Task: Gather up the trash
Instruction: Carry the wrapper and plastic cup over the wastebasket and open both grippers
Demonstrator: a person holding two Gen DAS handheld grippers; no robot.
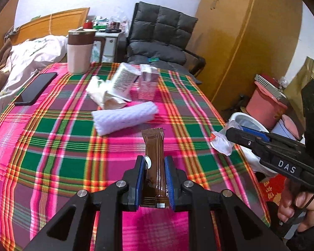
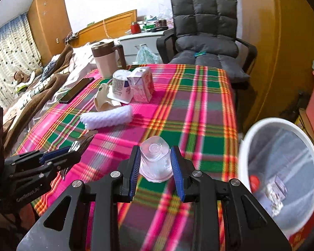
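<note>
My left gripper (image 1: 155, 161) is shut on a brown snack wrapper (image 1: 153, 156) and holds it above the plaid table (image 1: 58, 146). My right gripper (image 2: 156, 152) is shut on a clear plastic cup (image 2: 156, 159) near the table's right edge; the cup also shows in the left wrist view (image 1: 221, 141). A white trash bin (image 2: 280, 167) with a liner stands just right of the table, with some trash inside. On the table lie a crumpled tissue (image 1: 102, 93), a yogurt cup (image 1: 124, 81) and a pink carton (image 1: 147, 83).
A rolled white towel (image 1: 125, 117), a black phone (image 1: 35, 89) and a brown-and-pink jug (image 1: 79, 50) are on the table. A grey padded chair (image 1: 159, 37) stands behind it, a bed (image 1: 21, 62) to the left, pink buckets (image 1: 265, 106) to the right.
</note>
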